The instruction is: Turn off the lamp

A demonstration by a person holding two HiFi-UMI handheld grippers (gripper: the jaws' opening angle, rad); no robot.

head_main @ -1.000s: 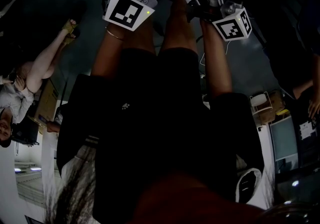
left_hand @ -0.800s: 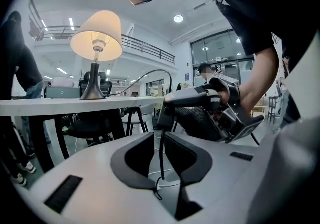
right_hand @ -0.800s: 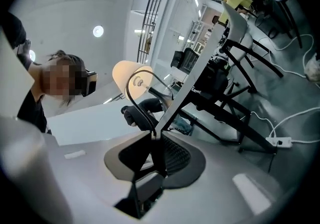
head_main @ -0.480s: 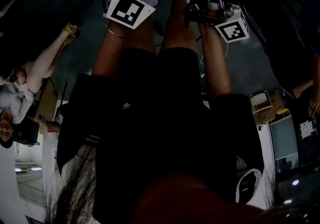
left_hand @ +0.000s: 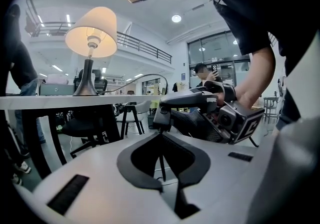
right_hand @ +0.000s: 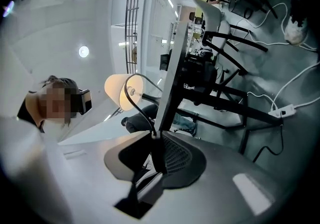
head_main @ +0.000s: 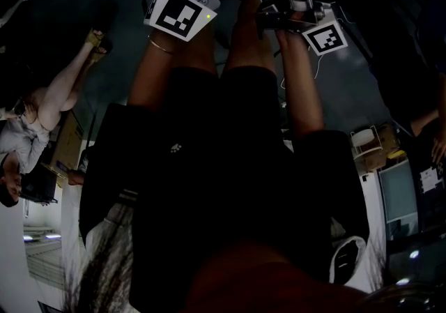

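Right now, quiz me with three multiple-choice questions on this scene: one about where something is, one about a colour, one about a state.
1. Where does the lamp stand?
A. On the floor
B. On the white table
C. On a chair seat

2. What colour is the lampshade?
A. Cream
B. Red
C. Black

3. What state is the lamp in?
A. Lit
B. Switched off
C. Lying on its side

Answers: 1 B, its dark base sits on the tabletop in the left gripper view. 2 A, the shade is pale cream. 3 A, the shade glows warm from within and the lamp stands upright.
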